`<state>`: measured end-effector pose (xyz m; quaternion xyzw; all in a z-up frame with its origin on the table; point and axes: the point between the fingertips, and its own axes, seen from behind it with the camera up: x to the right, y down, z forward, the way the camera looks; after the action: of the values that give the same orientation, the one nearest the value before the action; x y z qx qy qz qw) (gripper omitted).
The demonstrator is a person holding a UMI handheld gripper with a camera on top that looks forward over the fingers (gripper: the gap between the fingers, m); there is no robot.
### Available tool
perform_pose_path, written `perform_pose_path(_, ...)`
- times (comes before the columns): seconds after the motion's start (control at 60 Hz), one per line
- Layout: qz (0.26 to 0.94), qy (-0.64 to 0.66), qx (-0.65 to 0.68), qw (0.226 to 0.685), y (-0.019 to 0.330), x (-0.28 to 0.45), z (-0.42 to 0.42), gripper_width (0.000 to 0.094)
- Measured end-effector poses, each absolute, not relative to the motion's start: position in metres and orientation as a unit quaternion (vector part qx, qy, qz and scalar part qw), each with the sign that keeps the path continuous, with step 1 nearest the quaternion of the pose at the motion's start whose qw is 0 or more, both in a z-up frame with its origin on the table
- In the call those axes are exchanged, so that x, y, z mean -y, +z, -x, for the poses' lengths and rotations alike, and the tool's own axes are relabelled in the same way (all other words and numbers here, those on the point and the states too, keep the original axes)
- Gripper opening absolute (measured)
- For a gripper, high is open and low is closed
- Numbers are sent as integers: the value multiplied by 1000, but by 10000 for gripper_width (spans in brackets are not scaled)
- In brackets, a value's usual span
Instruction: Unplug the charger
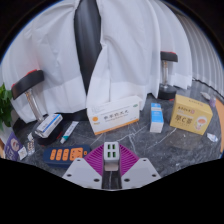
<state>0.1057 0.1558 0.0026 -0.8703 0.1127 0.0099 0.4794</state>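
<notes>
A small white charger block (111, 153) with dark slots on its top face sits between my gripper's fingers, just above a dark marbled table (150, 145). My gripper (111, 160) is shut on it, with the magenta pads (94, 158) pressing on both of its sides. No cable or socket shows; the part of the charger below the fingers is hidden.
Just beyond the fingers stands a white-and-orange box (114, 116). A small blue-and-white box (156, 119) and a yellow box (191, 113) are to its right. An orange blister pack (66, 154), a pen-like tube (68, 131) and a blue box (47, 125) lie left. White chairs (120, 45) stand behind.
</notes>
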Motion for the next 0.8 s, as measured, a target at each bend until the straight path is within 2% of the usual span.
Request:
perform_pose_path(0.05, 873, 19, -123, 472, -7, -152, -112, 217)
perform_pose_path(0.233, 878, -53, -142, 453, -9, -126, -170, 753)
perform_pose_path(0.25, 879, -60, -139, 453, -6, -124, -173, 823)
perform_pose_path(0.283, 879, -71, -130, 453, 1, -117, -179, 865)
perform_pose_path(0.45, 872, -121, -78, 469, 61, -75, -177, 848)
perform_pose_path(0.633, 863, -109, -63, 490, 128, -11, -142, 856)
perform_pose_path(0.8, 856, -111, -55, 502, 170, 55, -120, 851)
